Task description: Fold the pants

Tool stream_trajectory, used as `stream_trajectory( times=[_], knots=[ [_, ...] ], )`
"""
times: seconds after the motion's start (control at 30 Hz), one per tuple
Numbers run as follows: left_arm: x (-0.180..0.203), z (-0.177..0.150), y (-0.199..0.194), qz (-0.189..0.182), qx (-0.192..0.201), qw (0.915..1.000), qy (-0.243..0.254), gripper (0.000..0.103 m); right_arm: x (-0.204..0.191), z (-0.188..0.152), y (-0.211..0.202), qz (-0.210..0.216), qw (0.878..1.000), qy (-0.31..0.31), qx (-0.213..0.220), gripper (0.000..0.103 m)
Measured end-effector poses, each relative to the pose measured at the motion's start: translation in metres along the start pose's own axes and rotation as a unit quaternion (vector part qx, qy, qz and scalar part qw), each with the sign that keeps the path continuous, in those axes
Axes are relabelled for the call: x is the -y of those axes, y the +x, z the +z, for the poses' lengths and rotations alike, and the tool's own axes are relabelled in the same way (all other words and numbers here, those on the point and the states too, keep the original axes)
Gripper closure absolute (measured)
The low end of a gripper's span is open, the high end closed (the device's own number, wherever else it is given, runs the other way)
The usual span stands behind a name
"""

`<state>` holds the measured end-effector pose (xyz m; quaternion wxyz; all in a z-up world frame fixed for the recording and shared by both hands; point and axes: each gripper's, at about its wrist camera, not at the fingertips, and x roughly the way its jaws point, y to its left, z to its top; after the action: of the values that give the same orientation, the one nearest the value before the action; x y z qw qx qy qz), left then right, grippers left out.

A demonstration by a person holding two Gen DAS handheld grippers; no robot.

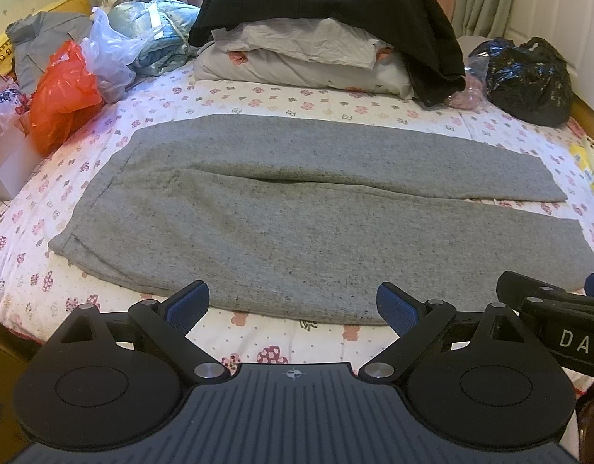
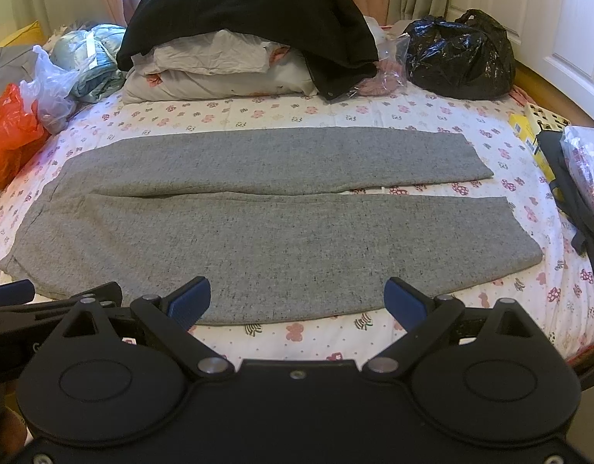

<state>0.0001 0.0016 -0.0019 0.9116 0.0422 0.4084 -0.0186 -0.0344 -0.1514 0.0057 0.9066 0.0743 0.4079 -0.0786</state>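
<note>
Grey pants (image 1: pixel 281 216) lie flat across the flowered bed sheet, waist at the left, both legs running to the right side by side. They also show in the right wrist view (image 2: pixel 258 232). My left gripper (image 1: pixel 293 305) is open and empty, held above the near edge of the pants. My right gripper (image 2: pixel 297 297) is open and empty, also above the near edge, to the right of the left one. The right gripper's body shows at the right edge of the left wrist view (image 1: pixel 559 309).
Pillows under a black garment (image 1: pixel 335 19) lie behind the pants. An orange bag (image 1: pixel 61 92) and clear bags sit at the left. A black plastic bag (image 2: pixel 459 54) sits at the back right. A yellow box (image 2: pixel 536 131) and a dark strap lie at the right edge.
</note>
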Motion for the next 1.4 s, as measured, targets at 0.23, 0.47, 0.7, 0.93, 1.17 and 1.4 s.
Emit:
stream_trajectory(
  times=[0.23, 0.47, 0.7, 0.93, 1.17, 1.4],
  knots=[
    [-0.004, 0.002, 0.001, -0.009, 0.011, 0.9999, -0.008, 0.009, 0.002, 0.001, 0.0, 0.001, 1.0, 0.002, -0.001, 0.007],
    [-0.026, 0.006, 0.005, -0.026, 0.011, 0.998, -0.057, 0.009, 0.001, 0.002, 0.001, 0.004, 1.0, 0.002, -0.001, 0.007],
    [-0.036, 0.011, 0.006, 0.005, 0.025, 0.9986, -0.047, 0.009, 0.001, 0.003, 0.001, 0.003, 1.0, -0.001, -0.001, 0.007],
    [-0.035, 0.008, 0.008, 0.016, 0.026, 0.9994, -0.019, 0.009, 0.004, 0.004, 0.002, -0.002, 1.0, 0.006, -0.001, 0.007],
    [-0.03, 0.005, 0.008, 0.007, 0.023, 0.9997, -0.001, 0.009, 0.005, 0.006, 0.002, -0.002, 1.0, 0.002, 0.001, 0.007],
    [-0.029, 0.006, 0.007, -0.001, 0.016, 0.9999, -0.002, 0.009, 0.004, 0.006, 0.001, -0.002, 1.0, 0.0, 0.002, 0.007]
  ],
)
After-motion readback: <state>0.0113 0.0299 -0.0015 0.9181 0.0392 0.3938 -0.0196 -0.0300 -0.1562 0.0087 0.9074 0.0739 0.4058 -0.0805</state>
